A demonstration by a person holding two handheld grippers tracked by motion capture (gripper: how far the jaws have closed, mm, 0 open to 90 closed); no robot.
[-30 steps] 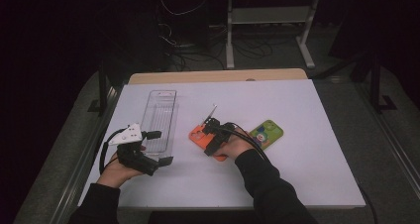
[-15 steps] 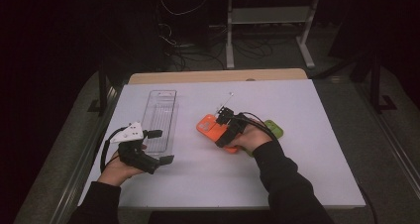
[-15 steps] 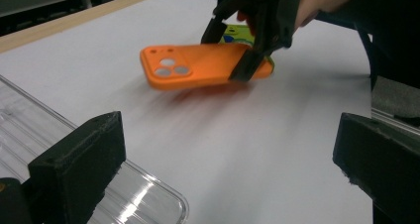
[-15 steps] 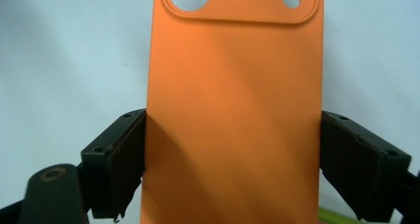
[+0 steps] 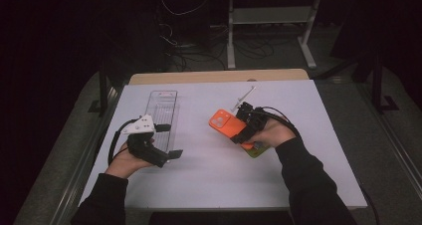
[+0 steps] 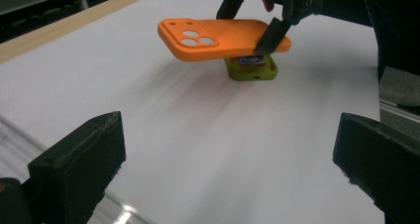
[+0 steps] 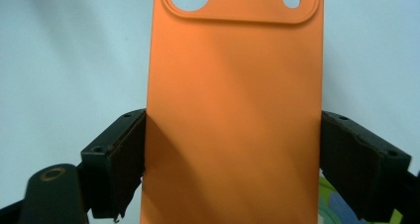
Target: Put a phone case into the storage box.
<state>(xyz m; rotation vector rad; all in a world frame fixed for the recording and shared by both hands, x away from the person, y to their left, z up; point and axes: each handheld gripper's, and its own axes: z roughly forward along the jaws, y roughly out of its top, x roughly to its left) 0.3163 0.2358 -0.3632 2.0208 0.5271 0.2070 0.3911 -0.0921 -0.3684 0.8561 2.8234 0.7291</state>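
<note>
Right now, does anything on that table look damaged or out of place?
Nothing looks damaged or spilled. The orange phone case is off the table, pinched by its long edges in the right gripper, above a green case. The left gripper waits open.

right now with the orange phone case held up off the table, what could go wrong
1. The right gripper clamps the orange silicone phone case only by its long edges near one end, so the camera-cutout end overhangs; soft sides could flex and slip out.
2. The green phone case lies directly below, so a drop would likely knock it.
3. The left gripper waits open by the clear plastic tray; a hasty handover might miss.
</note>
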